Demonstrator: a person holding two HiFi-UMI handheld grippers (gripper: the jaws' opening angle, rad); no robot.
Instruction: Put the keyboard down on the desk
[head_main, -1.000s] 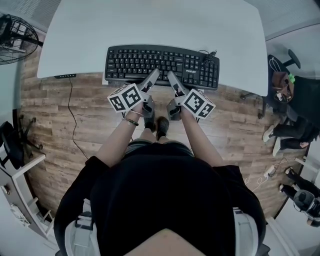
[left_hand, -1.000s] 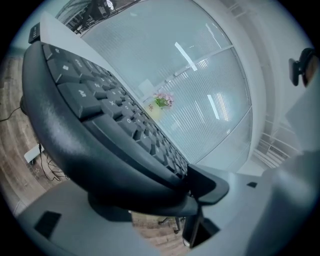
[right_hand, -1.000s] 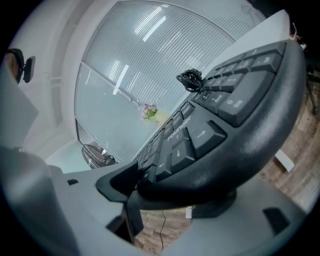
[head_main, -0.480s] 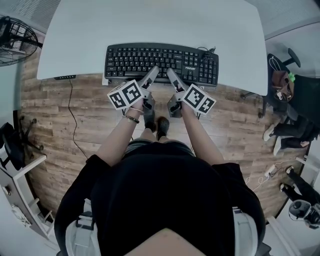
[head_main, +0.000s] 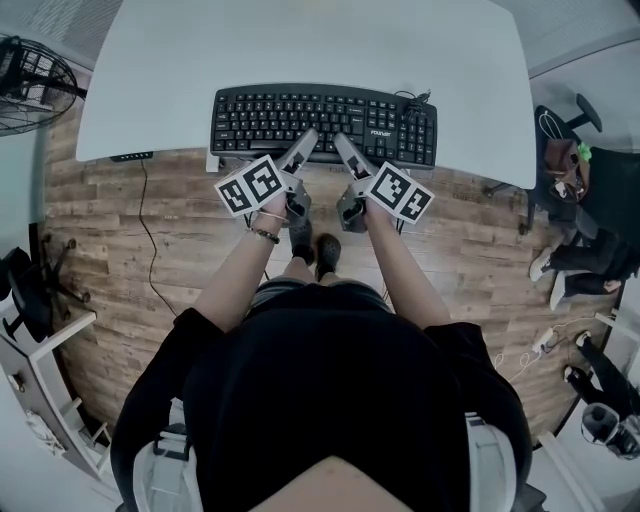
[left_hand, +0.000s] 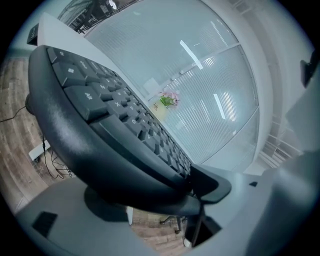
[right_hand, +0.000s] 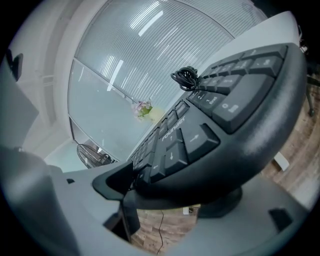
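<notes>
1. The black plastic full-size keyboard (head_main: 322, 122) lies flat on the white desk (head_main: 300, 45), along its near edge, with its coiled black cable (right_hand: 185, 78) at the right end.
2. Your left gripper (head_main: 305, 143) and right gripper (head_main: 345, 148) meet its front edge side by side.
3. Both pairs of jaws have just been opening. They stand spread, with the keyboard's front edge between them.

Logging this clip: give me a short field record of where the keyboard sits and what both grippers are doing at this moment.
keyboard: black, lying flat on the white desk, along its near edge
left gripper: at the keyboard's near edge, left of middle; jaws have just been opening, edge between them, not clamped
right gripper: same edge, right of middle; jaws have just been opening, edge between them, not clamped
cable: bundled at the keyboard's far right corner
status: keyboard looks set down; grippers not yet withdrawn
</notes>
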